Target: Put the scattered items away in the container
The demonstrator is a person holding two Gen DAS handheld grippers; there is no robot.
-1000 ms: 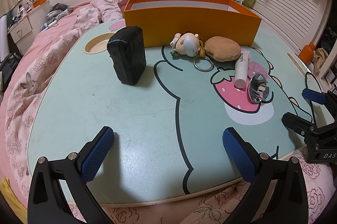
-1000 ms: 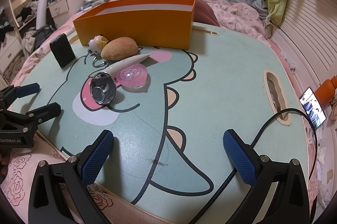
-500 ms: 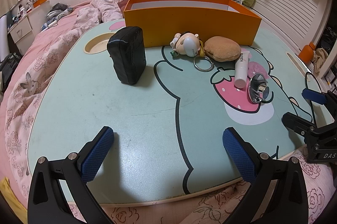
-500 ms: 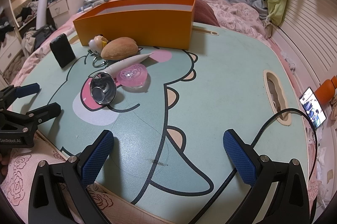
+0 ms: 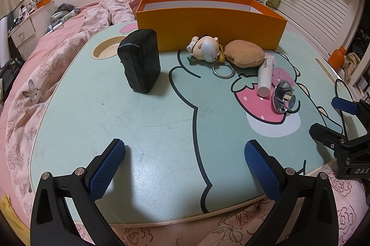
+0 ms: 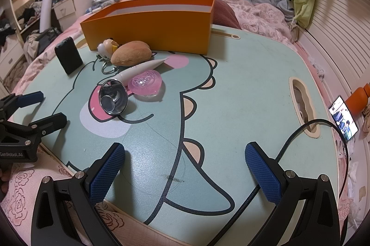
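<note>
Left wrist | left gripper [image 5: 185, 160] spread wide | orange box [image 5: 210, 26] untouched

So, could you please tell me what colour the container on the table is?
The container is orange outside, white inside; clearest in the left wrist view.

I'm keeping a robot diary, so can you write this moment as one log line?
left claw: open, empty | right claw: open, empty | orange cardboard box: no items seen inside | black upright pouch: on table

I see warm, fairly dim indoor light from overhead, soft shadows under objects, mild glare on the table [image 5: 148, 167], heavy fisheye bending and dark vignetted corners; focus stays sharp.
</note>
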